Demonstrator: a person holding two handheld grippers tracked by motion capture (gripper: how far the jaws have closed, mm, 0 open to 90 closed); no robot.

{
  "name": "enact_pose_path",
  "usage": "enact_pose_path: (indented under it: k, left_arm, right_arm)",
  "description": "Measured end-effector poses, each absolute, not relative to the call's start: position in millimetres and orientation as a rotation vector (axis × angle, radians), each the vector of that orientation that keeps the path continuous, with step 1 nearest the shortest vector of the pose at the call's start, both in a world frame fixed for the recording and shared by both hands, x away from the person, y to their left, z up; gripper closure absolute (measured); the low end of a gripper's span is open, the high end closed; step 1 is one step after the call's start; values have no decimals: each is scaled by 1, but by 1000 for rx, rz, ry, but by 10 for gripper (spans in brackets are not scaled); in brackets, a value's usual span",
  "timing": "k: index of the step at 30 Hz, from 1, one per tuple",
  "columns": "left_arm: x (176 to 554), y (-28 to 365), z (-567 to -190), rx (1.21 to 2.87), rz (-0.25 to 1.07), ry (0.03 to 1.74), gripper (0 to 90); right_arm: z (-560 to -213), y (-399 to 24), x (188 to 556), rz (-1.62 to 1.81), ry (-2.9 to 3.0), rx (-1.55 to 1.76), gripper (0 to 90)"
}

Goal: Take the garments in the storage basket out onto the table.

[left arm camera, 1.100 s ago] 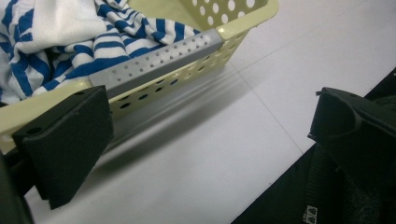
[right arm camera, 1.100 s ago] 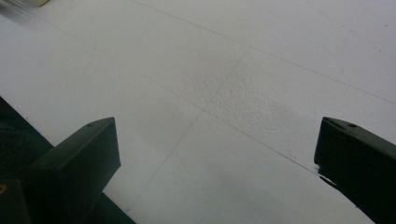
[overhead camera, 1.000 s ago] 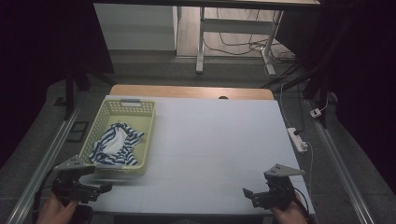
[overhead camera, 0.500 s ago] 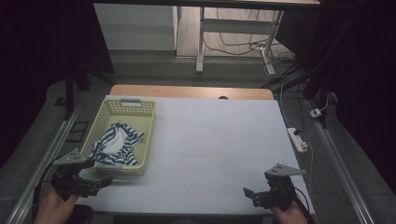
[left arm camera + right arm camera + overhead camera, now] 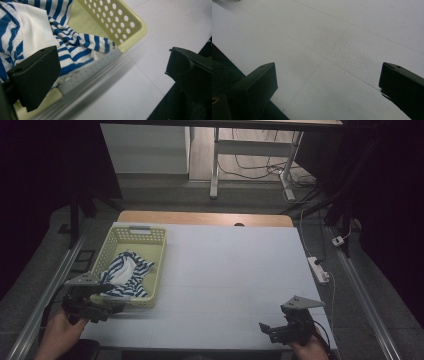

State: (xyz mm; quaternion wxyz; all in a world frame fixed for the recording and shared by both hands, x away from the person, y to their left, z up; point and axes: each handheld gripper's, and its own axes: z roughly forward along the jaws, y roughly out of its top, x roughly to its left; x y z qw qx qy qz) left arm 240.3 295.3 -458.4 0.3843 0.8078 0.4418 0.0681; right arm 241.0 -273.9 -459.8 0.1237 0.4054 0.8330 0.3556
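Dim surroundings frame a white table [image 5: 225, 285] with a wooden strip along its far edge and cables on the floor beyond. At about ten o'clock on the table stands a pale yellow perforated basket [image 5: 150, 251], and crumpled inside it lies a blue-and-white striped garment [image 5: 125, 270]. The left tool [image 5: 107, 304], held in a hand at eight o'clock, hovers at the basket's near rim with its jaws spread wide and nothing between them; its own view looks over the rim onto the garment [image 5: 72, 47], where a small label shows near the hem. The right tool [image 5: 267, 330] sits at five o'clock, well apart from the basket, jaws likewise wide apart over bare table [image 5: 332, 50]. The garment looks light, soft and limp, so it should bunch and drape rather than hold shape; a raised fold near the top of the heap seems the surest place to pinch, since a flat layer may slip out.
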Motion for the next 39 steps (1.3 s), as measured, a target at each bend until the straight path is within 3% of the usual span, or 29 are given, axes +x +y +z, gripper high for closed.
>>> enact_pose_path:
  k: [39]
  left_arm:
    - [369,307,-473,2143,169,1334,13]
  right_arm:
    - [-461,-271,242,998,2466,1155,16]
